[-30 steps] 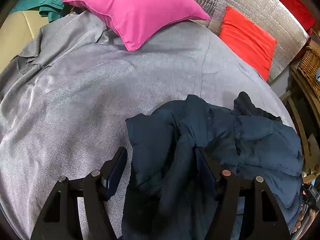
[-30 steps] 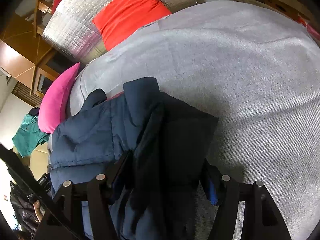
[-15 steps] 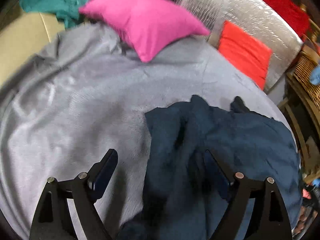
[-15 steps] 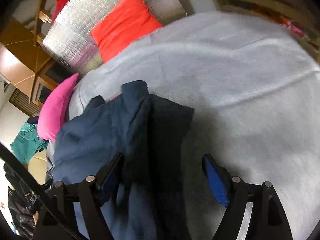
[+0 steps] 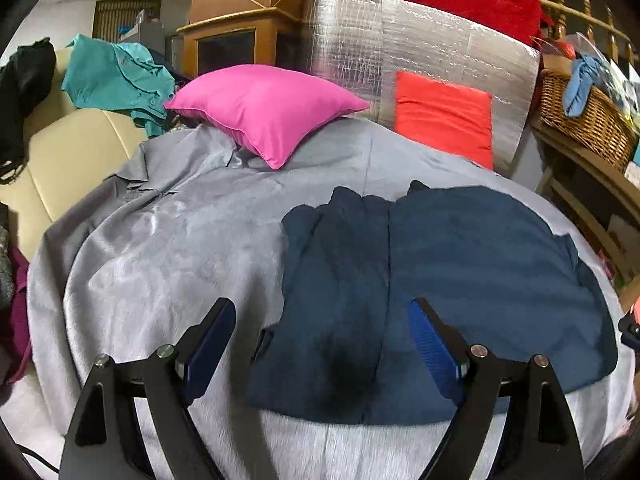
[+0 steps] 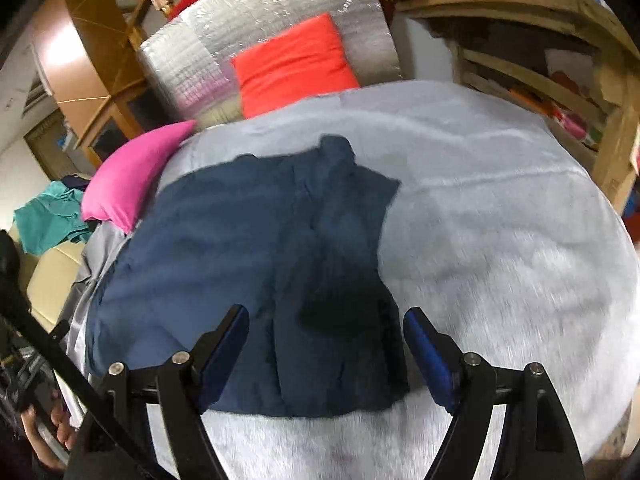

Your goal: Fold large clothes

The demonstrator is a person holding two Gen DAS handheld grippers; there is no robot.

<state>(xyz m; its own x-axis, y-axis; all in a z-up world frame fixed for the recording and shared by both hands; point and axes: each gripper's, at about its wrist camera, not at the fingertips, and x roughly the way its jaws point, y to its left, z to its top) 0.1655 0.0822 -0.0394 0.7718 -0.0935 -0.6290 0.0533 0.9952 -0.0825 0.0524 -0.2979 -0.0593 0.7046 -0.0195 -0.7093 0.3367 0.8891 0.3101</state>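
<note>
A dark navy padded jacket (image 5: pixel 420 280) lies folded flat on the grey bed cover (image 5: pixel 168 248). It also shows in the right wrist view (image 6: pixel 256 264), on the same cover (image 6: pixel 500 240). My left gripper (image 5: pixel 320 332) is open and empty, raised above the jacket's near left part. My right gripper (image 6: pixel 326 340) is open and empty, raised above the jacket's near right part. Neither gripper touches the cloth.
A pink pillow (image 5: pixel 264 108) and a red cushion (image 5: pixel 444 116) lie at the bed's far end against a silver foil panel (image 5: pixel 400 44). A teal garment (image 5: pixel 116 76) lies on a beige seat at left. A wicker basket (image 5: pixel 580 108) stands on wooden shelves at right.
Both grippers have let go of the jacket, opened wider and pulled up and back. The jacket now lies flatter on the bed.
</note>
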